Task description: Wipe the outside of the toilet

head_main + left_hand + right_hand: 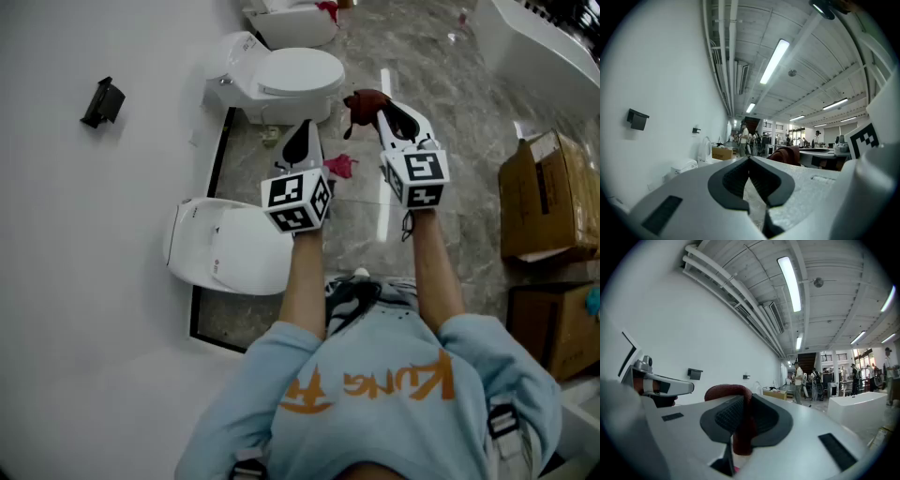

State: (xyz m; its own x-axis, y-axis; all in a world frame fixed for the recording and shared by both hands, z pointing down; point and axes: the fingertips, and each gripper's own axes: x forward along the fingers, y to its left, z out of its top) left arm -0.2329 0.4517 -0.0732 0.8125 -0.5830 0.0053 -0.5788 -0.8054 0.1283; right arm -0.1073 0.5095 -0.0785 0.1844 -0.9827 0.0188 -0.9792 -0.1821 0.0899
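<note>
Two grippers are held out in front of the person, side by side and apart from each other. The fingers of the left gripper (302, 141) (749, 159) are pressed together at the tips, and nothing is held between them. The fingers of the right gripper (392, 111) (740, 404) are pinched on a dark red cloth (364, 103) (731, 392), which bulges out over the fingertips.

A white toilet (230, 246) stands against the wall (84, 281), below and to the left of the left gripper in the head view, with its lid down. A second toilet (281, 75) stands further along the same wall, beyond the grippers. Neither toilet is touched by a gripper or by the cloth.

The floor (450, 84) is of grey marbled stone. A cardboard box (548, 192) is seen at the right, and a small black fitting (101, 101) is fixed to the wall.
</note>
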